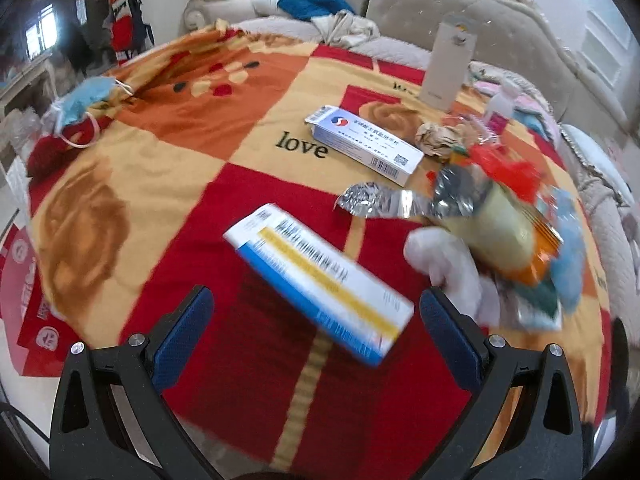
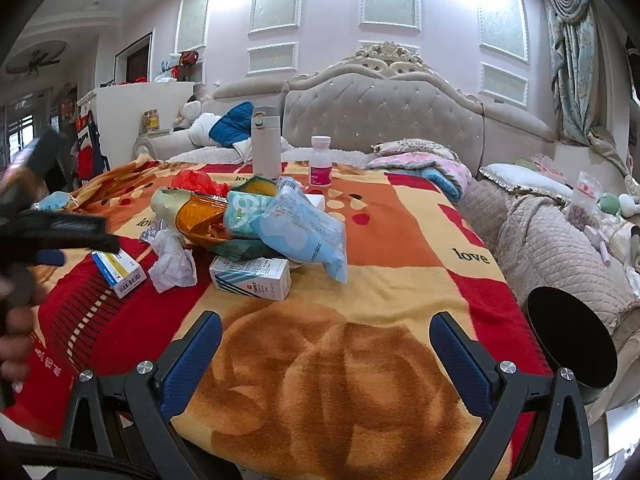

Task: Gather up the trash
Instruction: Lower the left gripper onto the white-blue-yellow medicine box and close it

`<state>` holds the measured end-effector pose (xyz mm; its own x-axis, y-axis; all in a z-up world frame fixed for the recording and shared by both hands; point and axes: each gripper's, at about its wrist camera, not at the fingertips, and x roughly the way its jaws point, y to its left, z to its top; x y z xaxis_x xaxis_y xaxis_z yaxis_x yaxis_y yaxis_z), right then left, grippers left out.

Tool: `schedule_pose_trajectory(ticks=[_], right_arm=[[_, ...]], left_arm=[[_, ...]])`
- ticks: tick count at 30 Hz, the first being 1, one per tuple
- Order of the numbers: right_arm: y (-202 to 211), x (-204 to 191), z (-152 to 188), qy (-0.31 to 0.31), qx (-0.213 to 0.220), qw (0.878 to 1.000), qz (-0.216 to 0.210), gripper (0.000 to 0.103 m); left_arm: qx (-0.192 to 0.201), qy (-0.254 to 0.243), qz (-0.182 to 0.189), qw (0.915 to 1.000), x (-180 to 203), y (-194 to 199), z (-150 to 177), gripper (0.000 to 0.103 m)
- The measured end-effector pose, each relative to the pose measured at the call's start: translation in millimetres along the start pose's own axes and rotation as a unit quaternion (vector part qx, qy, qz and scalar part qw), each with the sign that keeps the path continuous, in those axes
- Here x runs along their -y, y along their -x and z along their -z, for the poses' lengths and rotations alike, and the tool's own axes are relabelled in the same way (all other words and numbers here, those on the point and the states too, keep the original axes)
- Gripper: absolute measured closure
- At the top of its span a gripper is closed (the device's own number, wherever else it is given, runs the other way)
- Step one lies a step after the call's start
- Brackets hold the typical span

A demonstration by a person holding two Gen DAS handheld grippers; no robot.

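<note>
Fuzzy patchwork blanket bears a rectangular cardboard box; both hand-held grippers gape wide, empty.

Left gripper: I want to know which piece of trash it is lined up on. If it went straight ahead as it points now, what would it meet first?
Most likely the yellow-striped box, lying between the open fingers of the left gripper. Depth is unclear; the box is blurred.

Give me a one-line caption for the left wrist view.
Open left gripper hovers over a yellow-striped box on the blanket, litter heaped to its right.
</note>
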<state>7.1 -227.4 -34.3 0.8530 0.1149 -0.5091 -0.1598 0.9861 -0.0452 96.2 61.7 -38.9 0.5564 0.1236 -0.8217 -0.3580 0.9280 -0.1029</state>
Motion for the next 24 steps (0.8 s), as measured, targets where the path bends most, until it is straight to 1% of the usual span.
schedule_pose_trajectory(ticks=[3, 5, 7, 8, 9, 11, 13, 14, 16, 17, 19, 21, 22, 24], right_arm=[[0, 2, 0, -0.005, 0.000, 1.000, -0.001, 0.000], [0, 4, 0, -0.009, 0.000, 1.000, -0.003, 0.000], [0, 6, 0, -0.013, -0.001, 1.000, -0.004, 0.000], [0, 7, 0, -0.015, -0.001, 1.000, -0.005, 0.000], [0, 8, 0, -0.018, -0.002, 1.000, -0.006, 0.000], [0, 9, 0, -0.021, -0.002, 1.000, -0.007, 0.000], [0, 9, 0, -0.022, -0.002, 1.000, -0.007, 0.000], [0, 9, 0, -0.021, -0.003, 1.000, -0.007, 0.000], [0, 9, 0, -0.021, -0.002, 1.000, -0.007, 0.000], [-1, 10, 0, -0.021, -0.002, 1.000, -0.007, 0.000], [-1, 9, 0, -0.022, -0.003, 1.000, -0.008, 0.000], [-1, 9, 0, -0.023, -0.005, 1.000, -0.009, 0.000], [-2, 9, 0, -0.023, -0.006, 1.000, -0.010, 0.000], [-3, 7, -1, -0.019, -0.008, 1.000, -0.010, 0.000]], left_arm=[[-0.015, 0.007, -0.024, 0.9996, 6, -21, -9, 0.000], [-0.026, 0.011, -0.028, 0.9992, 8, -31, -10, 0.000], [-0.047, 0.002, -0.034, 0.9983, 11, -42, -6, 0.000], [-0.051, -0.003, -0.041, 0.9979, 12, -45, -4, 0.000], [-0.049, -0.009, -0.046, 0.9977, 11, -46, -1, 0.001], [-0.037, -0.011, -0.044, 0.9983, 2, -44, 4, 0.001], [-0.026, -0.014, -0.041, 0.9987, -11, -40, 7, 0.008], [-0.025, -0.016, -0.035, 0.9989, -19, -38, 9, 0.009], [-0.025, -0.026, -0.023, 0.9991, -30, -32, 14, 0.017], [-0.022, -0.039, -0.014, 0.9989, -35, -26, 18, 0.018], [-0.011, -0.051, -0.002, 0.9986, -42, -19, 21, 0.018], [0.004, -0.057, -0.010, 0.9983, -47, -18, 21, 0.018], [0.006, -0.055, -0.015, 0.9984, -51, -21, 19, 0.018], [0.000, -0.037, -0.005, 0.9993, -57, -27, 16, 0.018]])
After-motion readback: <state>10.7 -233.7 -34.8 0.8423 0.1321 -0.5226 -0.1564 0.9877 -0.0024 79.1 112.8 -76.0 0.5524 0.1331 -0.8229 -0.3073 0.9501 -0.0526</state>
